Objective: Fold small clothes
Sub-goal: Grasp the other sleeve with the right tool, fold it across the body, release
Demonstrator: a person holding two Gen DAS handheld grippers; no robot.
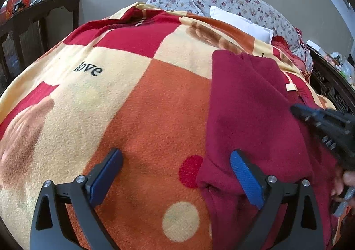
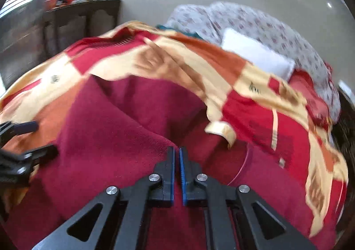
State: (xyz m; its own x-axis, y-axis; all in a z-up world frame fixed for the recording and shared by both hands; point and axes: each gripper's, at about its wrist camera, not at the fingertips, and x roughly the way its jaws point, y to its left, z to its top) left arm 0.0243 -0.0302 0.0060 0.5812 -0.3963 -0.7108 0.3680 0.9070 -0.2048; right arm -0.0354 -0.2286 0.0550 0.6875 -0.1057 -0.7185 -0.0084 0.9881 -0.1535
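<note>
garment: the dark red garment (image 1: 250, 103) lay partly folded on the checked blanket (image 1: 124, 103), so you could crease it flat.
left gripper (image 1: 177, 174): you held it wide open and empty, angled down over the garment's edge.
right gripper (image 2: 177, 170): your pads were shut; whether they pinched cloth i cannot tell.

My right-wrist feed: checked blanket (image 2: 221, 72) motion-blurred; dark cabinet (image 2: 73, 21) upper left smeared; maroon garment (image 2: 106, 139) cut off bottom.
</note>
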